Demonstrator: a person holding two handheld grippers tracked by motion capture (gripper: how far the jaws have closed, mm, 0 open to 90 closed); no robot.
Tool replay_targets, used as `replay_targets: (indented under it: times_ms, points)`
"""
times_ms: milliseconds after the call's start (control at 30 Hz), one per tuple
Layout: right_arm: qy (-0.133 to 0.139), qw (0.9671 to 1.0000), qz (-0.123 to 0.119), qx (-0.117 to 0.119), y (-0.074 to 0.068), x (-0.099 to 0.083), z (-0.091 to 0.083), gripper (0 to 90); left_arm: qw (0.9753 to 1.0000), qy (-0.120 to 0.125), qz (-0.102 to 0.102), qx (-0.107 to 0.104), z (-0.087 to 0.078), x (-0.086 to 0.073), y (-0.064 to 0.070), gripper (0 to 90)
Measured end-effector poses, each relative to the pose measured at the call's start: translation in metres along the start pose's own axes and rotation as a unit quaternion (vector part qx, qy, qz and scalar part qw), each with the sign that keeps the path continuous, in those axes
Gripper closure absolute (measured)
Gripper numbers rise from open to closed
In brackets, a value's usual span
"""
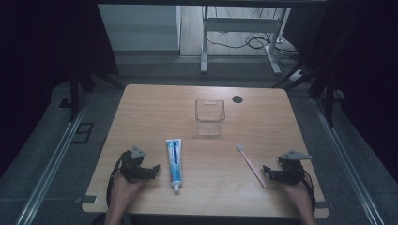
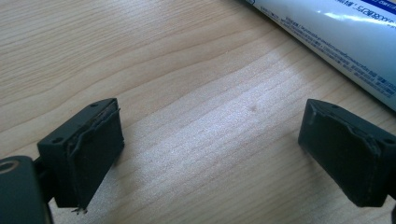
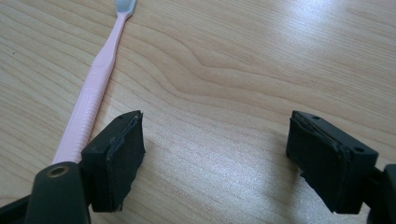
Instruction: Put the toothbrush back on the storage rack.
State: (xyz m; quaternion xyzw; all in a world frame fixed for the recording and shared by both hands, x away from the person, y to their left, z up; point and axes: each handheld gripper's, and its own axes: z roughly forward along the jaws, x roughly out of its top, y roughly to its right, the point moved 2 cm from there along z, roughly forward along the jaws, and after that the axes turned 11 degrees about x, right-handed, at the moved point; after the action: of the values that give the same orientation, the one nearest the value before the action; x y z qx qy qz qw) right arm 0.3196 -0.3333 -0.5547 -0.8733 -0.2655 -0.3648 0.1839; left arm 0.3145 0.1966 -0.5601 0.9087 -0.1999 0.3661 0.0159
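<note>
Grippers lay low on a wooden table (image 1: pixel 263 117), one per hand.

Toothpaste tube (image 1: pixel 174 161), cut off in the left gripper view, lay at 3 o'clock of the left gripper (image 1: pixel 155 169); one pink ribbed toothbrush (image 1: pixel 251 165) lay just beside the right gripper (image 1: pixel 265 172). Both grippers' jaws were spread, empty. One clear square cup (image 1: pixel 210 116) stood at 12 o'clock.

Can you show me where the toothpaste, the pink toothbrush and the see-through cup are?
toothpaste tube (image 1: pixel 174 161), high view, on the middle of its white and blue body.
pink toothbrush (image 1: pixel 251 165), high view, on its handle.
clear cup (image 1: pixel 210 116), high view, on its front wall.
</note>
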Motion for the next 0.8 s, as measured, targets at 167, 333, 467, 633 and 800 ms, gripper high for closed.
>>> replay_targets:
  times_ms: [167,333,467,633,800]
  points:
    - [-0.002,1.0,-0.001,0.002,-0.0003,0.0,0.0003,16.3,1.0,0.002,-0.005,0.001,0.0002,0.0,0.0006,6.7]
    - [-0.004,1.0,-0.001,0.003,-0.0009,-0.0002,0.0004,15.2,1.0,0.001,-0.005,0.002,0.0004,0.0003,0.0005,6.7]
    - [-0.004,1.0,-0.002,0.003,-0.0008,-0.0002,0.0004,15.2,1.0,0.0,-0.005,0.002,0.0003,0.0003,0.0004,6.7]
    - [-0.003,1.0,0.0,0.002,-0.0007,-0.0002,0.0002,17.0,1.0,0.002,-0.007,0.001,0.0005,0.0004,0.0006,6.7]
    - [0.004,1.0,0.004,-0.001,0.0005,-0.0009,-0.0024,27.5,1.0,0.001,-0.006,0.001,0.0005,0.0004,0.0005,6.7]
